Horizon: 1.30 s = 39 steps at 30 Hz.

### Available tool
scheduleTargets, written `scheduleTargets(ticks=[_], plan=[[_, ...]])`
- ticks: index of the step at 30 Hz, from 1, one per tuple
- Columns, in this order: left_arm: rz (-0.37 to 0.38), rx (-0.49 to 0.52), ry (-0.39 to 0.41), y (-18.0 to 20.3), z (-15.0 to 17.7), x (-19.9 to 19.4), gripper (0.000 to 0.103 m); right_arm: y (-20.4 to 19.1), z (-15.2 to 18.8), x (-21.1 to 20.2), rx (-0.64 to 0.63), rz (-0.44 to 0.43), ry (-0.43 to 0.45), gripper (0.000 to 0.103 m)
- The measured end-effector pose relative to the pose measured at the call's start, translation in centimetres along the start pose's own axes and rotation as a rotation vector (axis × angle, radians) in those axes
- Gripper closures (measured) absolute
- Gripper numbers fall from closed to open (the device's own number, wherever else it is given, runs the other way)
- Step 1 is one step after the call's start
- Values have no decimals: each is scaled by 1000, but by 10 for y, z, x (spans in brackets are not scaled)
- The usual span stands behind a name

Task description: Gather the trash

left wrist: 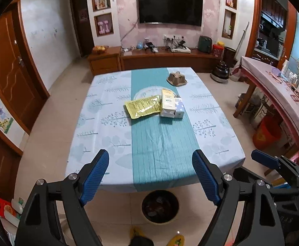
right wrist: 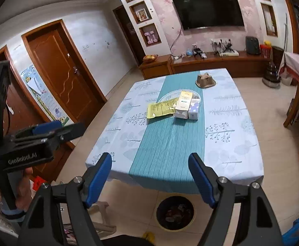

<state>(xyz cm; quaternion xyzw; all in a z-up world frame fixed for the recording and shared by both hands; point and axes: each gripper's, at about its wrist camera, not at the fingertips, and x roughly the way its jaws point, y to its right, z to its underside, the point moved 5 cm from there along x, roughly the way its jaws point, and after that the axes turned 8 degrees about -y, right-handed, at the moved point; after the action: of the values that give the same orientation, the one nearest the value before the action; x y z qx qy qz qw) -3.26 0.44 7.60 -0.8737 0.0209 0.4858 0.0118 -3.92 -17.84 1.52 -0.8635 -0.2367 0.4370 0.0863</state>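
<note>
On the table (left wrist: 221, 143) (right wrist: 231, 153) lie a yellow foil pouch (left wrist: 143, 108) (right wrist: 161, 108), a cream carton (left wrist: 168, 101) (right wrist: 183, 102) on a white box, a small white-and-blue box (left wrist: 179, 107) (right wrist: 194, 107) beside it, and a brown paper cup tray (left wrist: 176, 78) (right wrist: 205, 80) farther back. A bin (left wrist: 160, 206) (right wrist: 175, 213) with dark contents stands on the floor at the near table edge. My left gripper (left wrist: 151, 176) hangs open above that edge, empty. My right gripper (right wrist: 150, 177) is open and empty too. The left gripper's body (right wrist: 32, 141) shows at the right wrist view's left, held by a hand.
A TV cabinet (left wrist: 159, 59) runs along the far wall under a television. Wooden doors (left wrist: 10, 71) line the left wall. A second cluttered table (left wrist: 282, 86) stands at the right, with an orange bucket (left wrist: 266, 133) beneath it. Tiled floor surrounds the table.
</note>
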Motion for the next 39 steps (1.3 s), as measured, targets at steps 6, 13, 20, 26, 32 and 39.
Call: scheduleTargets(ticks=[6,13,20,26,32,39], plan=[[51,30,-55,-8,-15,40,21,11,-5,19,24,42,-41,26],[132,107,-147,-28,-70,122,22,34,-34,64,108,135,-81,38],[173,265,-276,-45,-145,235,22,69,-87,137,337,200,-106,43],[176,403,-372,-44,-191,334,22,109,-124,211,462,295,-155,50],[268,414,-522,-31,-207,408,22,139,-140,255,508,380,-201,51],[314,443,-551,-6,-217,445,22,154,-145,283,507,418,-261,51]])
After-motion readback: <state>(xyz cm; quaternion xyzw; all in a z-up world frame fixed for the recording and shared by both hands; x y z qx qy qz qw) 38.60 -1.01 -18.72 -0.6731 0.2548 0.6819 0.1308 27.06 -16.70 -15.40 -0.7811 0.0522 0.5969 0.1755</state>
